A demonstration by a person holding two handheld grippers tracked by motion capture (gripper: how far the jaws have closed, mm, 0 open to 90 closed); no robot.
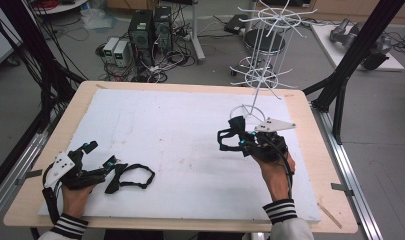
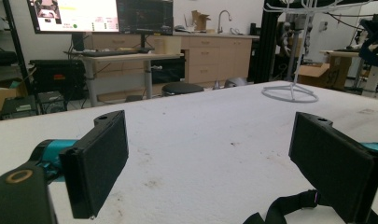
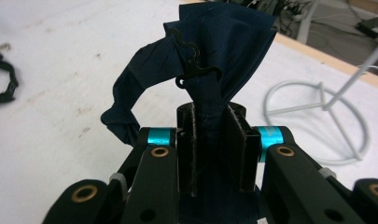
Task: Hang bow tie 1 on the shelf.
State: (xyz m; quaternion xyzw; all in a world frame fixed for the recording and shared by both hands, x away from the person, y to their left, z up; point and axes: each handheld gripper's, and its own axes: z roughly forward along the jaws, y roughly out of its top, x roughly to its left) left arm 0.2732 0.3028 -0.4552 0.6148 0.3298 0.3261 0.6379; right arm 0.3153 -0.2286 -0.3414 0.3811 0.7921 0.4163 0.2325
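My right gripper is shut on a dark navy cloth band, held just above the white table cover near the rack's base. A small black metal hook sits on the band, and a loop of it hangs to the left. A second black strap lies flat on the cover at the front left. My left gripper rests open right beside it, with the strap's end near the right jaw and nothing between the jaws.
A white wire rack stands at the table's back right on a ring base, close beyond my right gripper. The white foam cover spans the wooden table. Computers and cables lie on the floor behind.
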